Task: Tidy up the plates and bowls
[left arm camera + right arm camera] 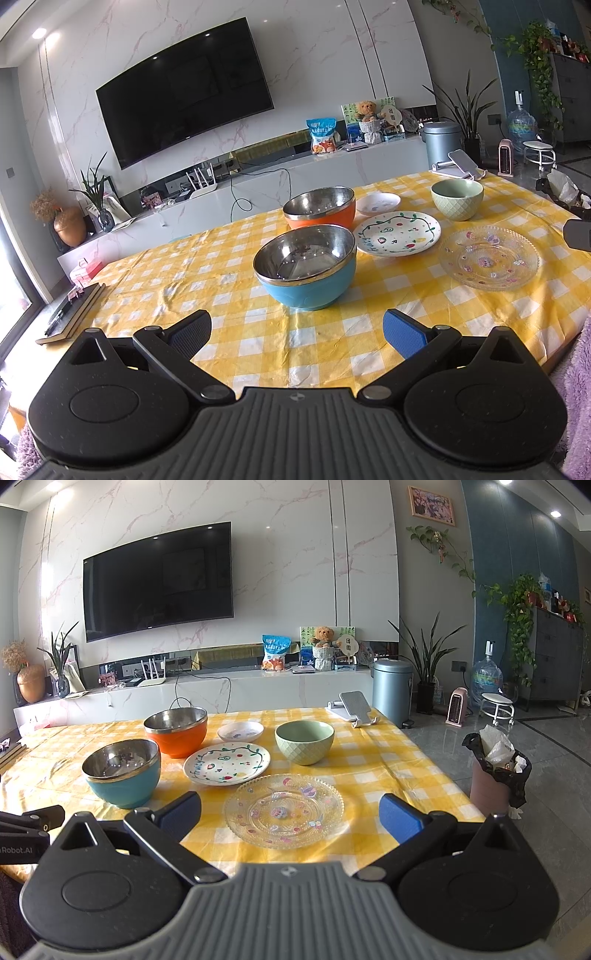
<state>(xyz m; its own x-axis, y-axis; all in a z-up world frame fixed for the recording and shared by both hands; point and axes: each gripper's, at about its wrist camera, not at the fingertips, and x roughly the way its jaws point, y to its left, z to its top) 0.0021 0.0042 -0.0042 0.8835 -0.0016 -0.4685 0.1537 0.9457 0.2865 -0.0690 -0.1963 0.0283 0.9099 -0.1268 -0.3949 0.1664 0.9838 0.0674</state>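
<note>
Plates and bowls lay unsorted on the checked table (pixel 229 258). In the left wrist view the blue bowl (pixel 306 267) sat at twelve o'clock of the left gripper (pixel 297 332), jaws wide, empty. In the right wrist view the glass plate (pixel 284 810) lay at twelve o'clock of the right gripper (pixel 290 814), jaws wide; judged: nothing stacked yet, next closing in on a rim

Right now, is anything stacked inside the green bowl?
No, the green bowl stands empty on the checked tablecloth, apart from the other dishes.
</note>
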